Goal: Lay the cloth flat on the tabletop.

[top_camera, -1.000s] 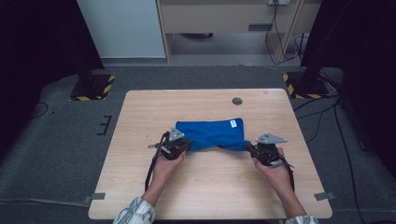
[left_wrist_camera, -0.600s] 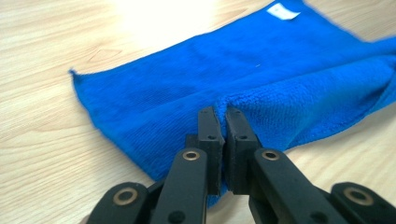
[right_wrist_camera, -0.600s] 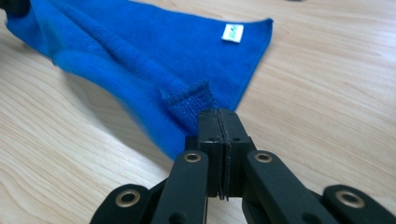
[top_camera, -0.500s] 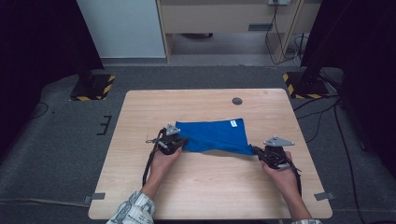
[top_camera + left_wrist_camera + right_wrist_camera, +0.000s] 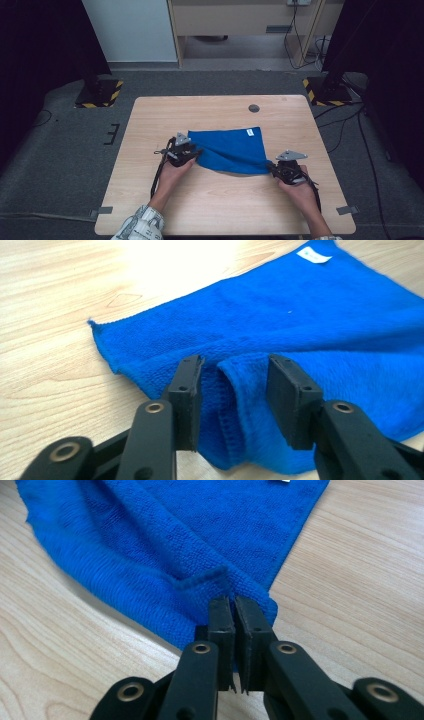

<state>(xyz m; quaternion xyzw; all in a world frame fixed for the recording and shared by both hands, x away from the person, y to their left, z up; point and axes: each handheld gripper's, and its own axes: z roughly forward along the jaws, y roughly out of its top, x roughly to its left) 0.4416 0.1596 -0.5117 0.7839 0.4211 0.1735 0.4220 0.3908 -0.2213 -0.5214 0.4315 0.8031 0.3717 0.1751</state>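
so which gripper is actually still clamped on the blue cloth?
The right gripper: its jaws pinch a corner of the blue cloth. The left gripper has just been opening; a fold sits between its jaws, unpressed.

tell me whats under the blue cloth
The blue cloth lies folded on the wooden table, so a lower layer of cloth sits under the top one. Anything else beneath is covered.

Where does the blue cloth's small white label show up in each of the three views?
High view: the white label sits near the blue cloth's far right corner, mid-table.
Left gripper view: label at the top, right of centre.
Right gripper view: label cut by the top edge.
Shared landmark: the cloth edge beside the label.
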